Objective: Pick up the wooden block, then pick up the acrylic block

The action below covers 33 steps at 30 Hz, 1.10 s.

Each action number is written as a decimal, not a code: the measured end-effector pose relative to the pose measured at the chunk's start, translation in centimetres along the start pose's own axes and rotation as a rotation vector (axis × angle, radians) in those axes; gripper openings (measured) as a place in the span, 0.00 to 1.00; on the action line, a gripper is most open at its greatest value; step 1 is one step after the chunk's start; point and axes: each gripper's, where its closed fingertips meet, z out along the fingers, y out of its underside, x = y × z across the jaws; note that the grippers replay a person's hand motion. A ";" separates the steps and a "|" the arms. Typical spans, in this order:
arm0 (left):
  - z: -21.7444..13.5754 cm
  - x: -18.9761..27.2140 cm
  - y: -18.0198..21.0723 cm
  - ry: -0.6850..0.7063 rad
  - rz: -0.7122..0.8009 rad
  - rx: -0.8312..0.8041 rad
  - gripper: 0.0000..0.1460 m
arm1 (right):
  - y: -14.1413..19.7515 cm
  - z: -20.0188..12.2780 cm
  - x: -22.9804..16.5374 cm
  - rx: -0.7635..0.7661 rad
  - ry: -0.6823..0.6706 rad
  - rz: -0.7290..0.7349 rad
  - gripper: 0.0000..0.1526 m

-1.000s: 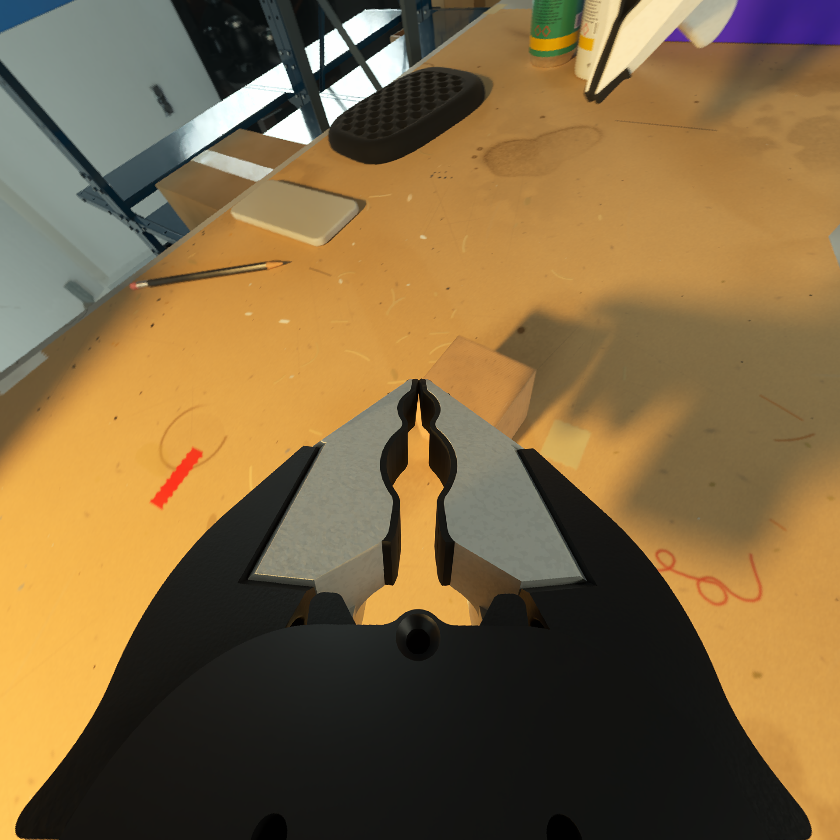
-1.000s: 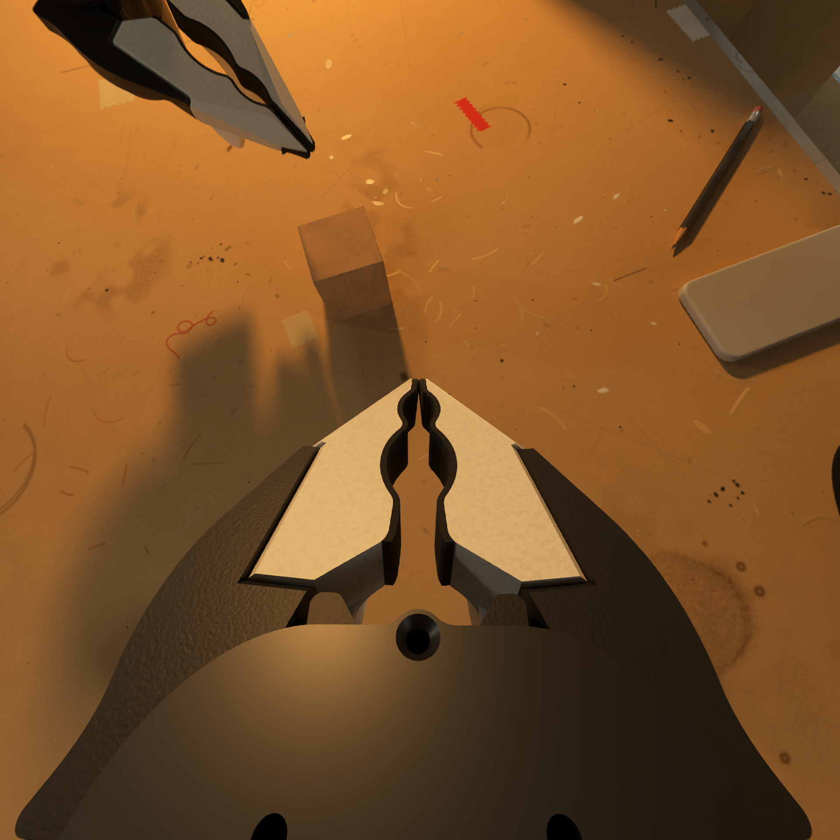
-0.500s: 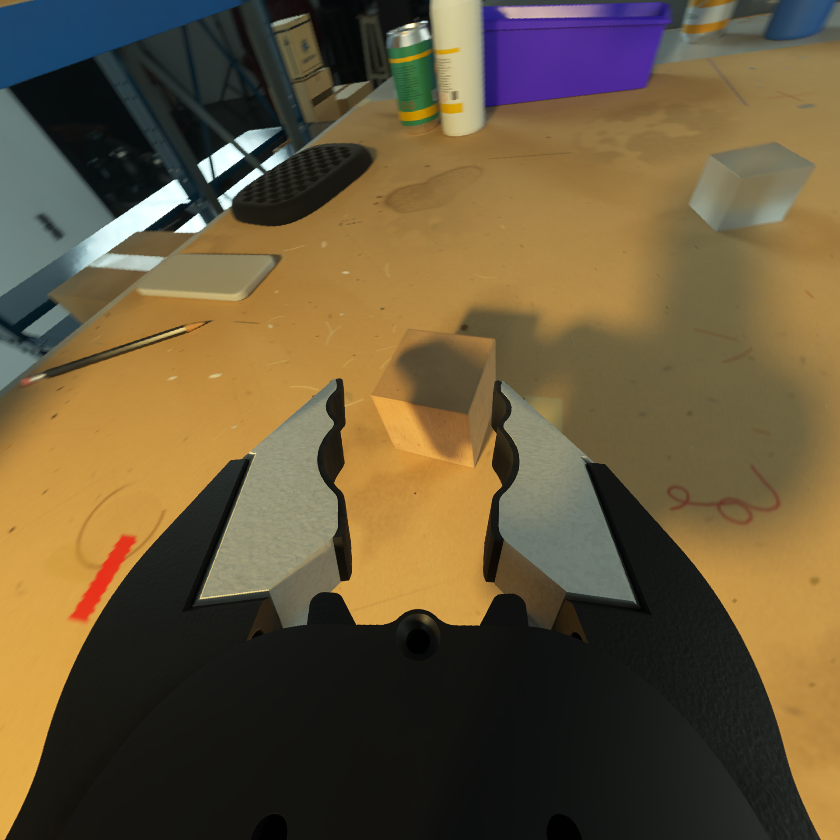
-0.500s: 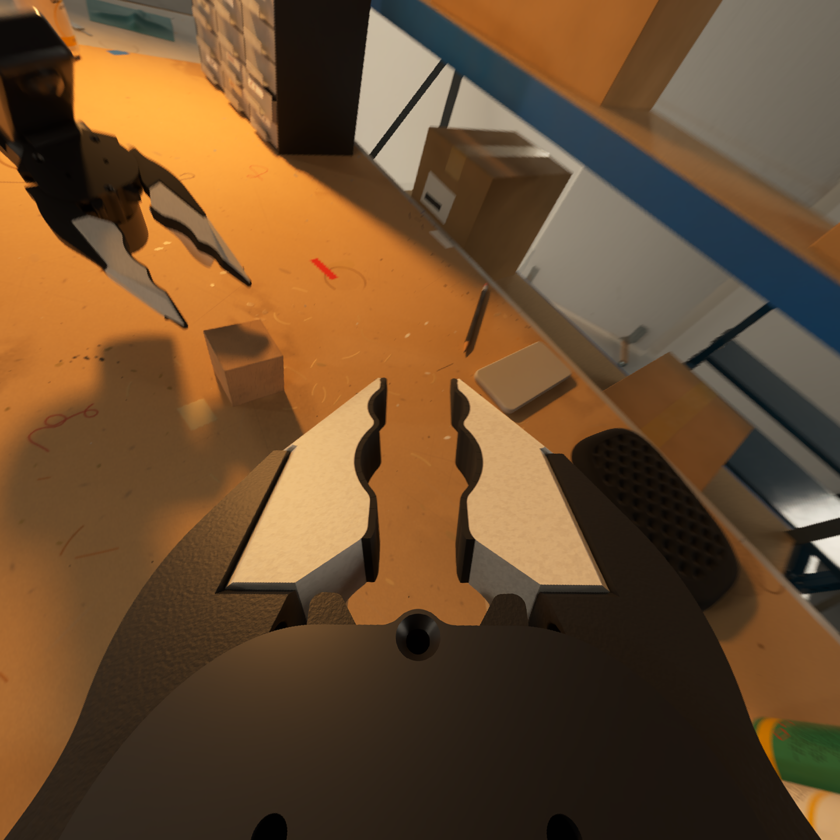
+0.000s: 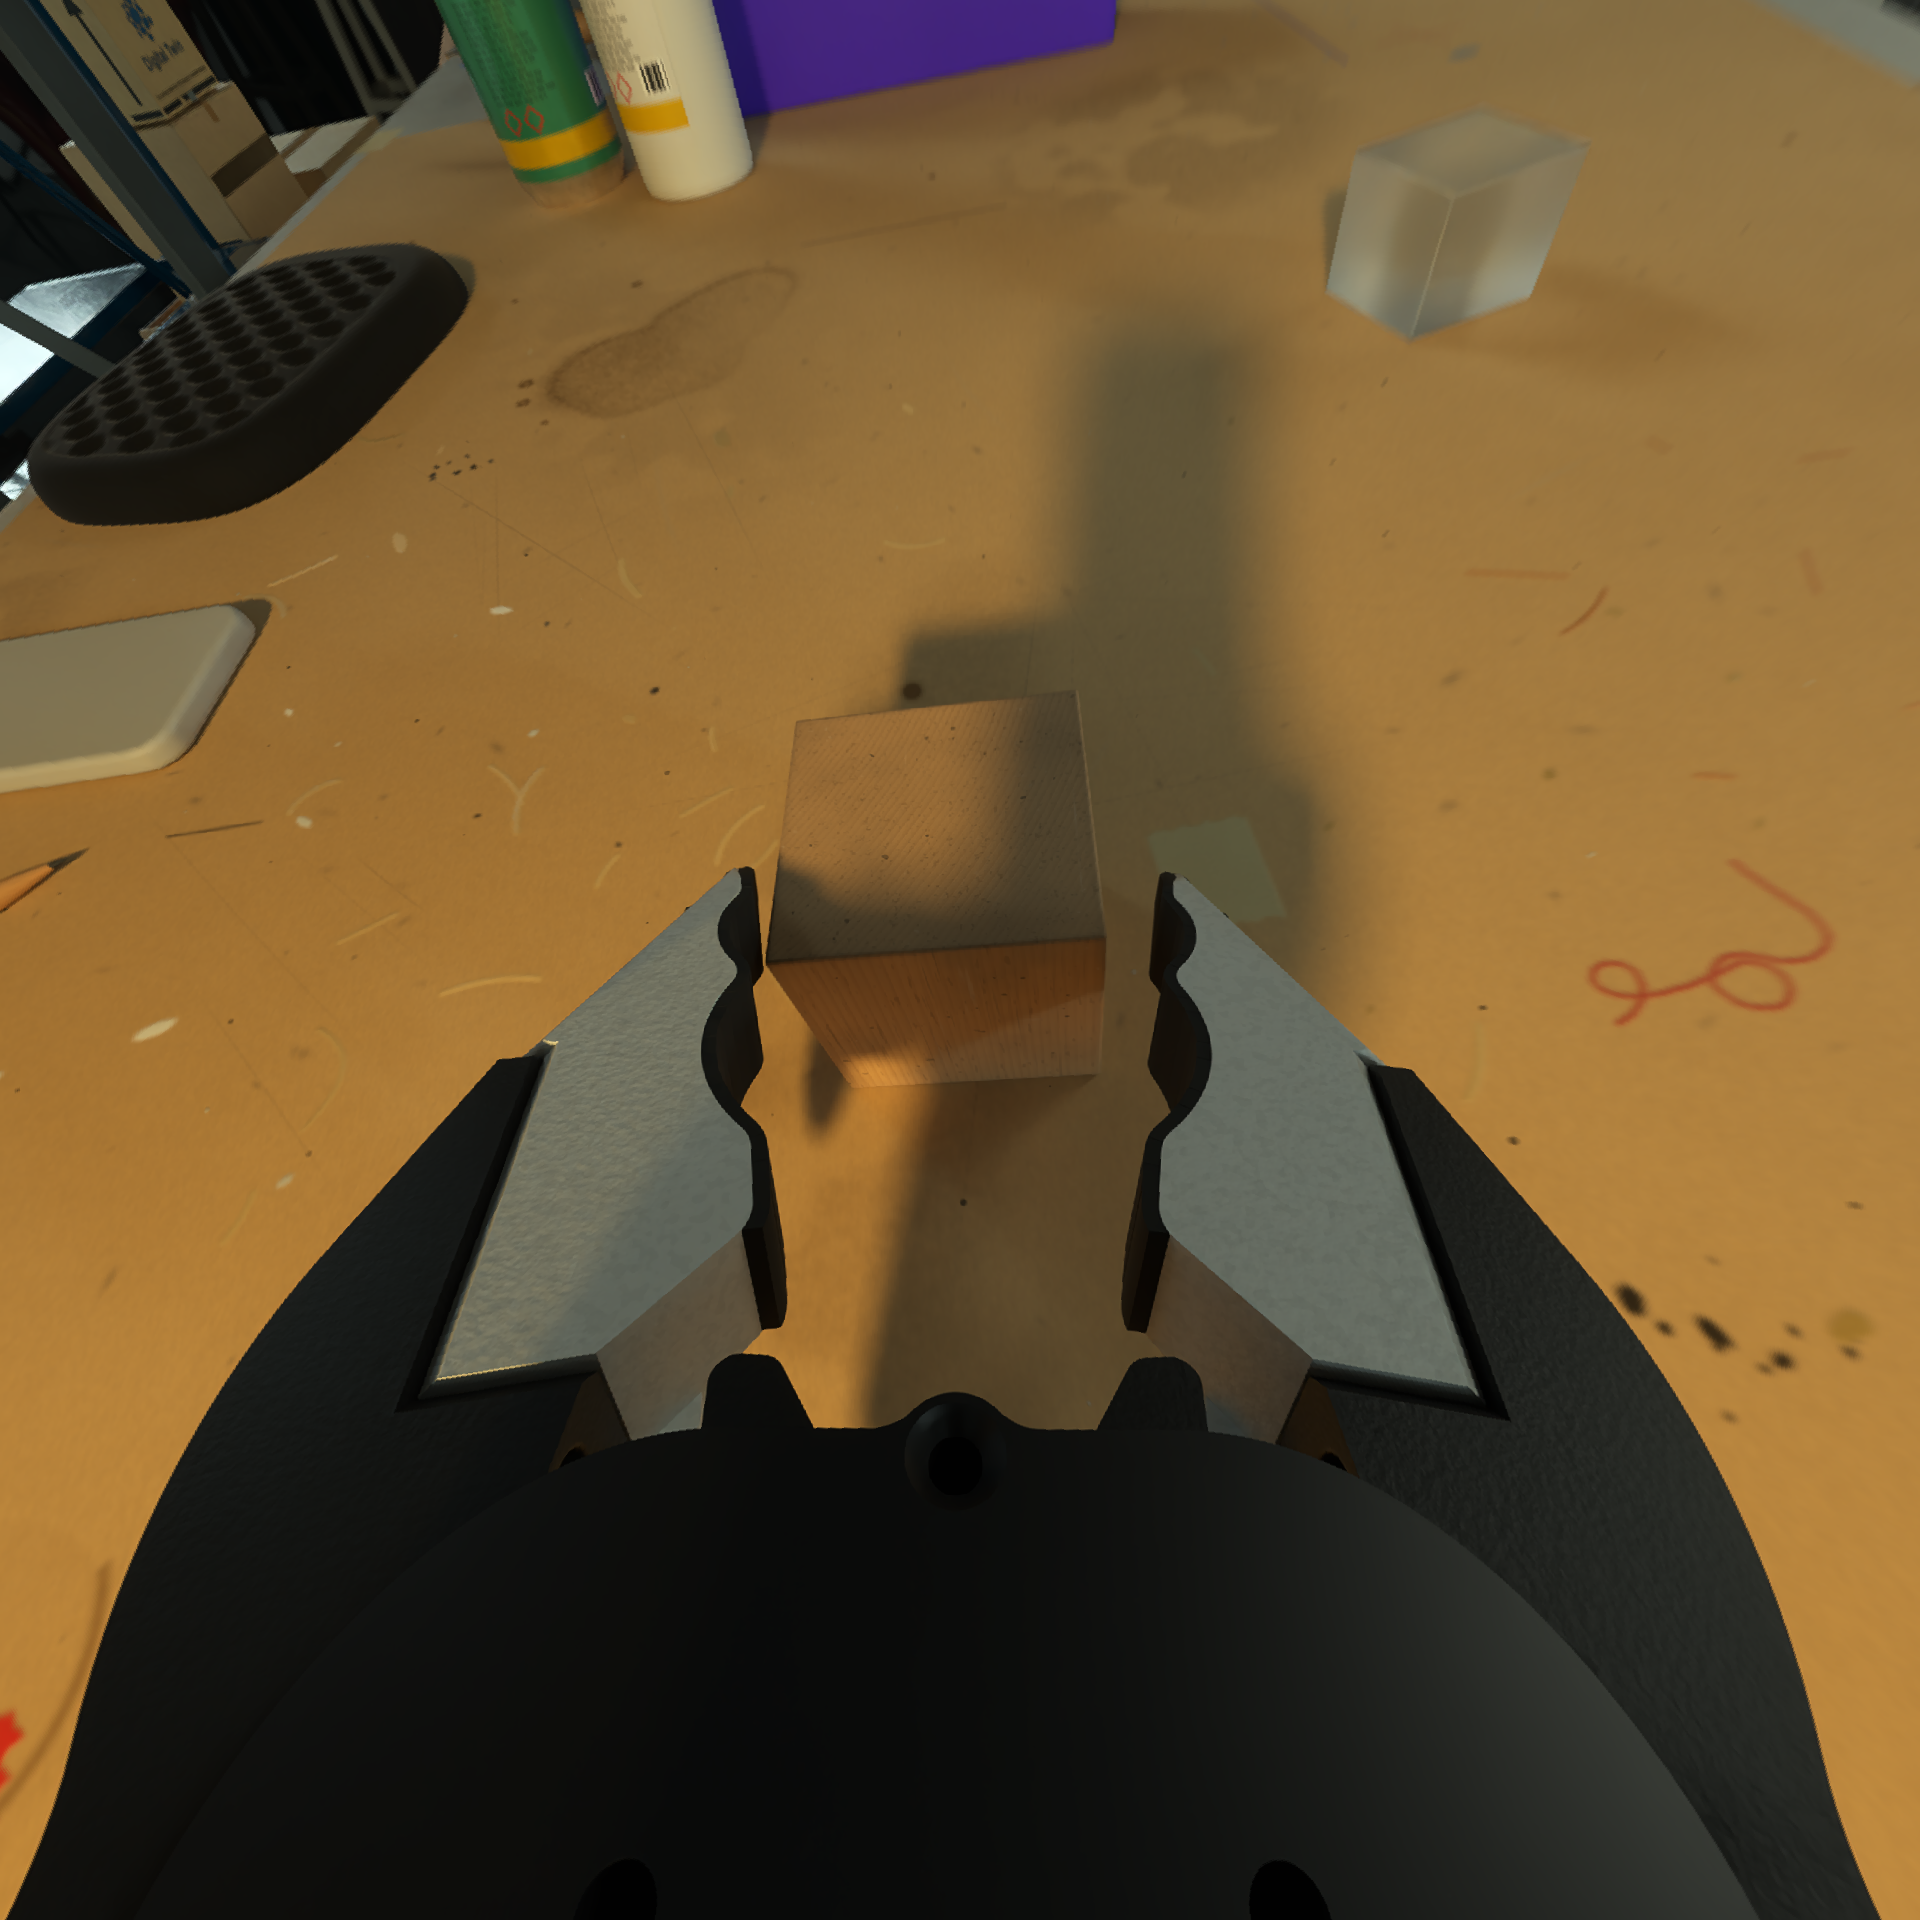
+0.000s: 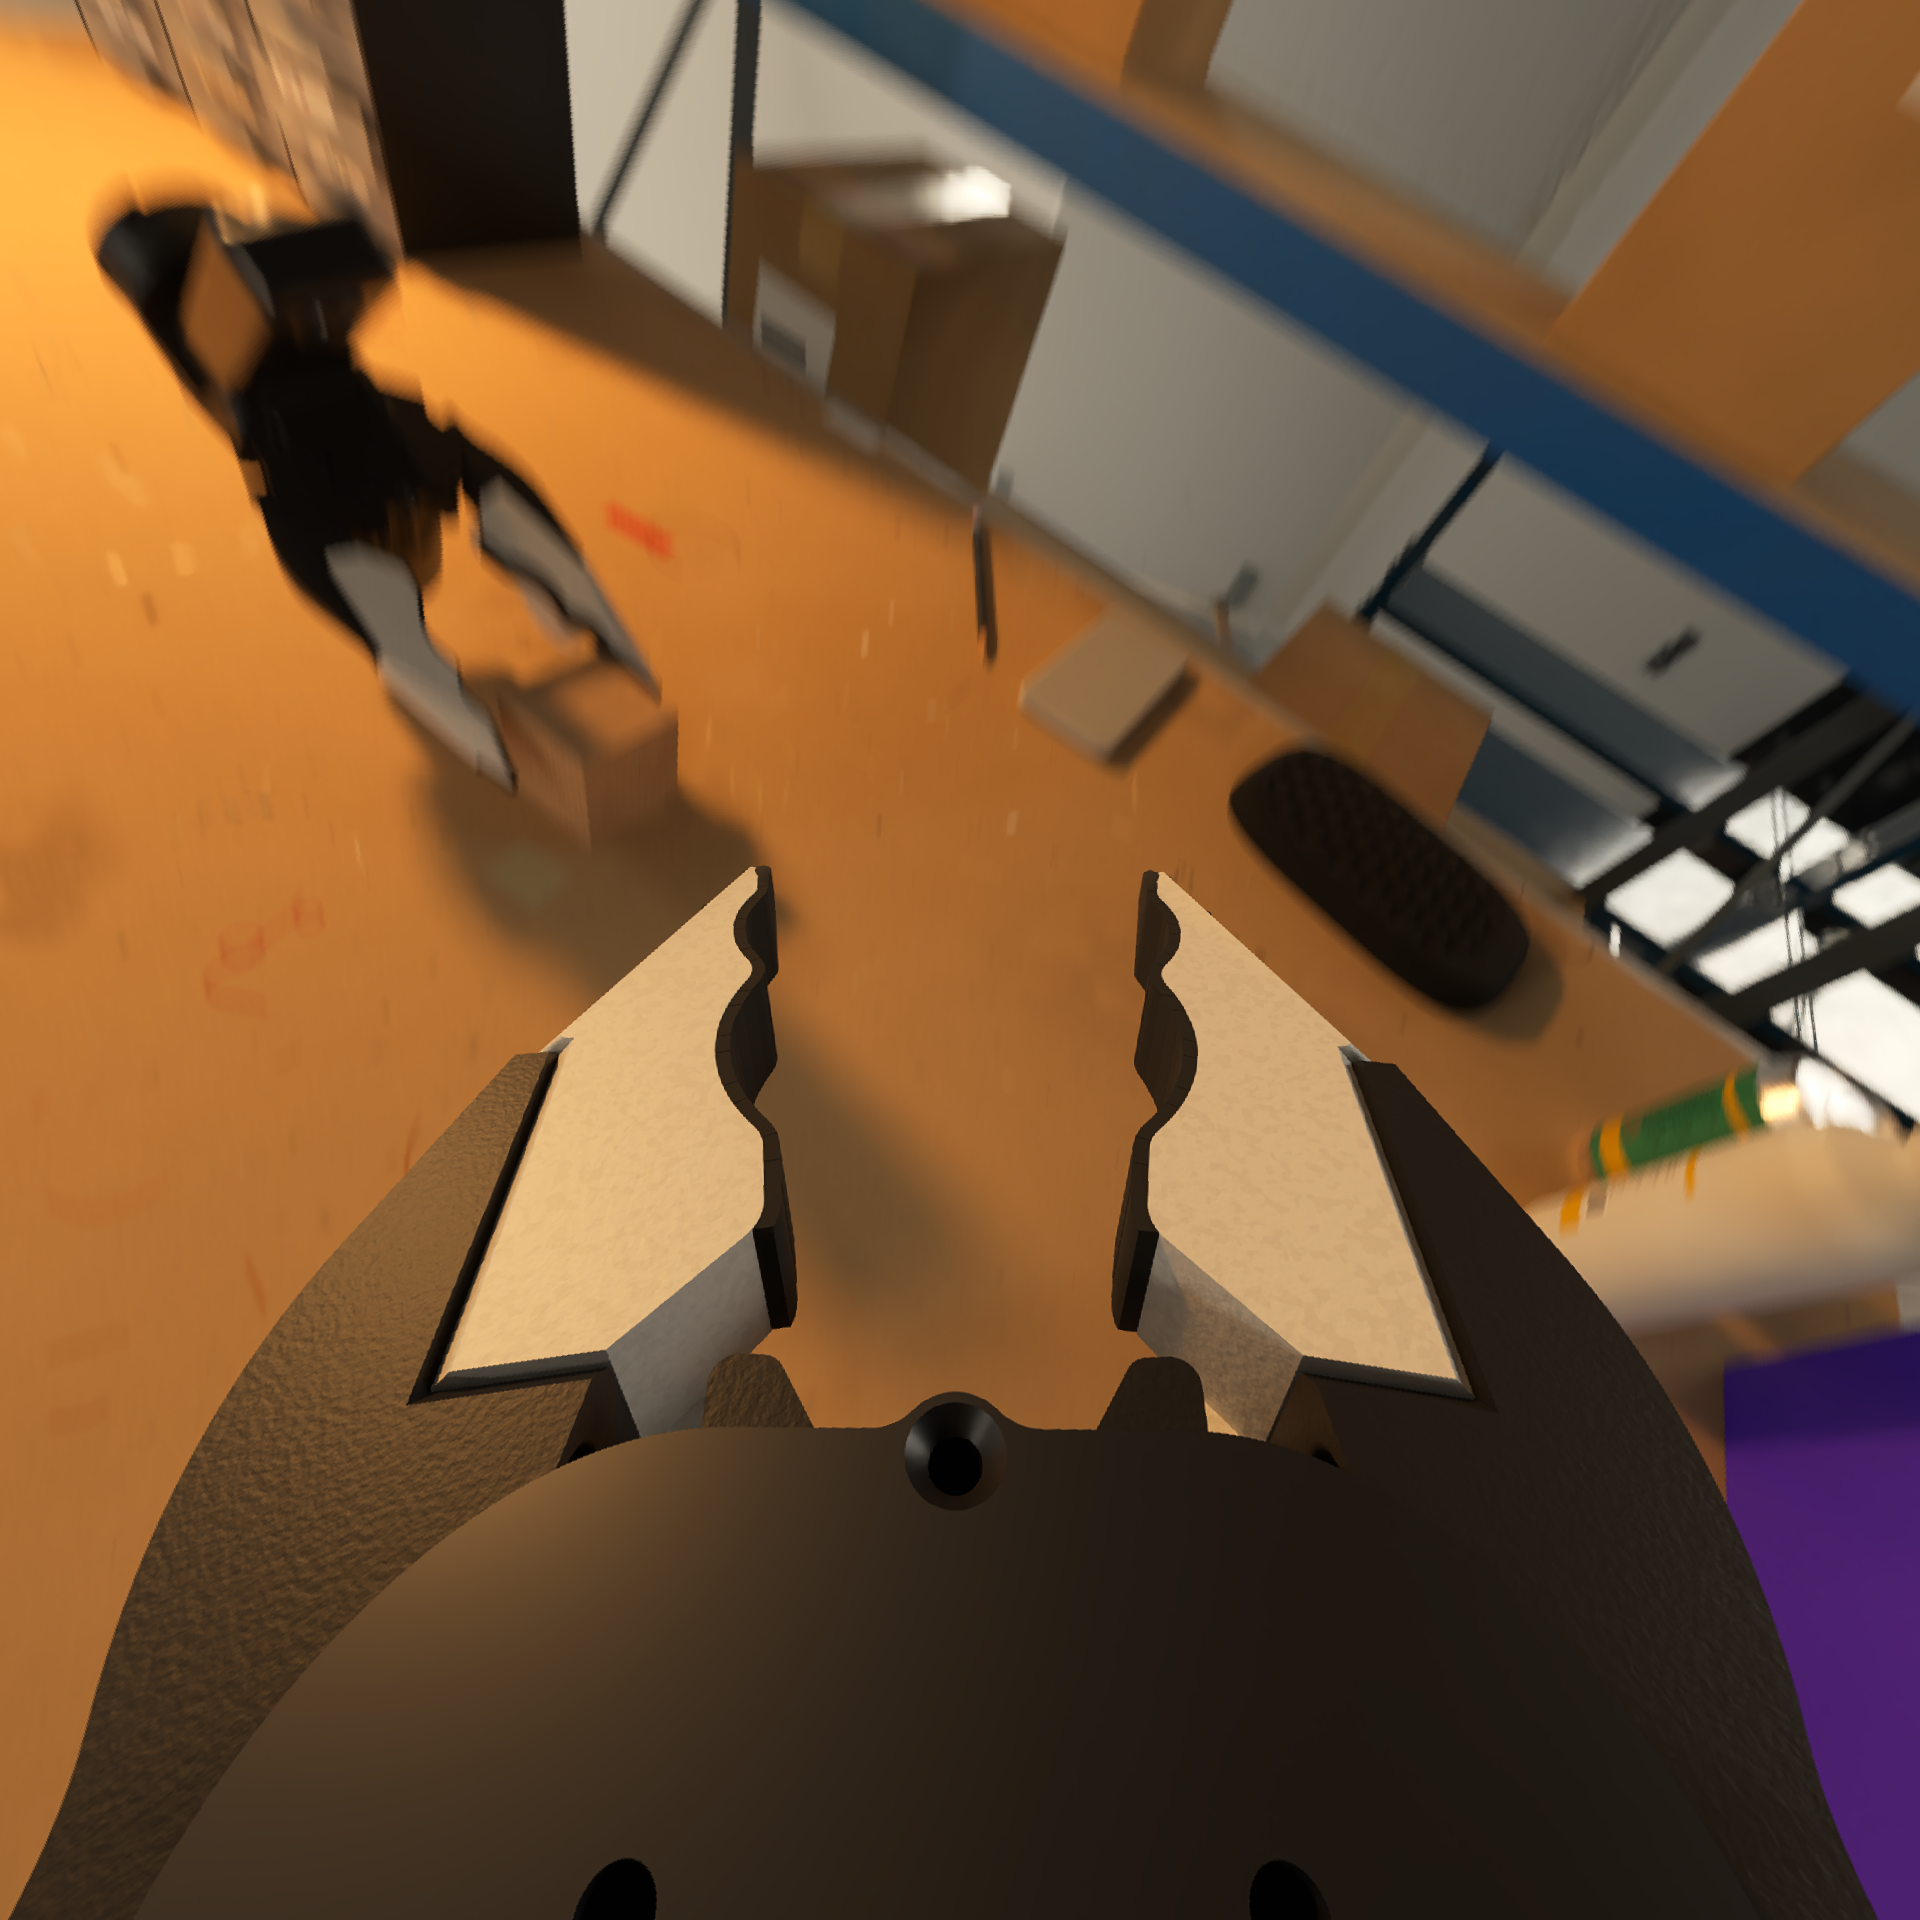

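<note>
The wooden block (image 5: 935, 831) stands on the workbench, its near end between my left gripper's fingertips. My left gripper (image 5: 954, 883) is open; the left fingertip is close to the block's side and a gap shows on the right. The clear acrylic block (image 5: 1449, 223) stands far right, apart from both grippers. My right gripper (image 6: 956, 878) is open and empty above the bench. Its blurred view shows the left gripper (image 6: 468, 623) around the wooden block (image 6: 613, 758); the acrylic block is not in that view.
A black perforated pad (image 5: 239, 379) and a white flat pad (image 5: 114, 691) lie near the bench's left edge, with a pencil tip (image 5: 31, 883). A green can (image 5: 540, 94), a white bottle (image 5: 675, 94) and a purple bin (image 5: 914, 42) stand at the back.
My left gripper has opened wider and moved in, so its tips now flank the wooden block. My right gripper has opened wider and its view has swung and is blurred.
</note>
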 end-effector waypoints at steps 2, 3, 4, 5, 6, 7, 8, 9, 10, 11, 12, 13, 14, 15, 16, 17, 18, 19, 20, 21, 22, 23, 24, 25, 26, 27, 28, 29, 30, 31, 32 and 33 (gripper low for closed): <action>0.8 -0.1 0.6 -0.016 0.027 -0.033 0.49 | 5.6 -1.0 -1.1 -0.106 0.000 0.019 0.46; 1.0 -0.3 0.7 -0.032 0.029 -0.053 0.46 | 8.5 -1.5 -1.6 -0.155 -0.006 0.070 0.47; 1.0 -0.3 0.7 -0.050 0.034 -0.061 0.46 | 11.4 -1.9 -2.0 -0.198 -0.002 0.137 0.48; 0.8 -0.4 0.7 -0.062 0.039 -0.065 0.46 | 13.9 -2.3 -2.5 -0.224 0.009 0.197 0.49; 0.5 -0.5 0.5 -0.073 0.037 -0.061 0.46 | 16.1 -2.6 -3.0 -0.235 0.017 0.241 0.51; 0.0 -0.6 0.2 -0.082 0.034 -0.057 0.46 | 17.9 -2.8 -3.7 -0.232 0.027 0.277 0.51; -0.7 -0.9 -0.2 -0.096 0.032 -0.052 0.46 | 19.1 -3.0 -4.3 -0.218 0.035 0.307 0.52; -1.5 -1.3 -0.8 -0.120 0.029 -0.041 0.46 | 20.0 -3.0 -5.0 -0.195 0.035 0.333 0.53; -2.3 -1.7 -1.6 -0.146 0.023 -0.020 0.46 | 20.6 -2.9 -5.4 -0.171 0.036 0.357 0.53; -3.1 -1.8 -2.6 -0.160 0.011 0.012 0.46 | 21.0 -2.8 -5.7 -0.157 0.045 0.382 0.53; -3.7 -1.6 -3.9 -0.152 -0.005 0.057 0.46 | 21.5 -2.6 -5.7 -0.154 0.058 0.405 0.53; -4.0 -1.3 -5.3 -0.134 -0.021 0.109 0.46 | 21.8 -2.3 -5.8 -0.154 0.066 0.425 0.52; -4.1 -1.0 -6.5 -0.126 -0.032 0.149 0.46 | 21.9 -2.0 -6.0 -0.155 0.060 0.439 0.51; -3.8 -0.8 -7.5 -0.126 -0.038 0.170 0.46 | 21.8 -1.8 -6.0 -0.163 0.047 0.444 0.49; -3.2 -0.4 -8.1 -0.120 -0.043 0.164 0.46 | 21.9 -1.6 -6.0 -0.170 0.050 0.438 0.43; -2.4 0.0 -8.3 -0.103 -0.050 0.137 0.46 | 21.8 -1.5 -5.8 -0.170 0.075 0.428 0.39; -1.5 0.4 -8.4 -0.081 -0.053 0.108 0.46 | 21.6 -1.6 -5.6 -0.164 0.103 0.413 0.40; -0.6 0.8 -8.3 -0.064 -0.052 0.084 0.46 | 21.1 -1.8 -5.5 -0.151 0.124 0.399 0.39; 0.2 1.0 -8.0 -0.056 -0.047 0.061 0.46 | 20.6 -2.1 -5.4 -0.132 0.137 0.388 0.39; 0.8 1.1 -7.7 -0.053 -0.040 0.039 0.46 | 20.1 -2.6 -5.4 -0.117 0.146 0.381 0.39; 1.3 1.2 -7.4 -0.051 -0.035 0.024 0.46 | 19.7 -3.1 -5.4 -0.110 0.152 0.376 0.39; 1.6 1.2 -7.1 -0.053 -0.035 0.017 0.46 | 19.3 -3.5 -5.4 -0.108 0.157 0.371 0.39; 1.8 1.1 -6.8 -0.055 -0.040 0.013 0.46 | 18.9 -4.0 -5.3 -0.108 0.163 0.363 0.39; 1.9 1.0 -6.5 -0.051 -0.049 0.010 0.46 | 18.5 -4.5 -5.3 -0.107 0.168 0.353 0.39; 2.0 0.9 -6.4 -0.048 -0.057 0.009 0.46 | 18.0 -4.9 -5.3 -0.103 0.172 0.342 0.39; 2.0 0.8 -6.3 -0.045 -0.062 0.011 0.46 | 17.5 -5.3 -5.3 -0.096 0.176 0.332 0.39; 1.9 0.8 -6.4 -0.038 -0.066 0.021 0.46 | 17.0 -5.6 -5.4 -0.086 0.176 0.325 0.39; 1.9 0.9 -6.5 -0.024 -0.072 0.036 0.46 | 16.4 -5.9 -5.4 -0.074 0.175 0.322 0.39; 1.9 1.0 -6.6 -0.013 -0.079 0.048 0.46 | 16.0 -6.1 -5.4 -0.062 0.173 0.321 0.39; 1.9 1.0 -6.7 -0.012 -0.083 0.055 0.46 | 15.5 -6.2 -5.5 -0.050 0.169 0.320 0.39; 1.9 0.9 -6.7 -0.017 -0.080 0.053 0.46 | 15.2 -6.3 -5.5 -0.039 0.165 0.320 0.39; 1.9 0.9 -6.6 -0.021 -0.072 0.044 0.46 | 14.9 -6.3 -5.6 -0.032 0.160 0.319 0.39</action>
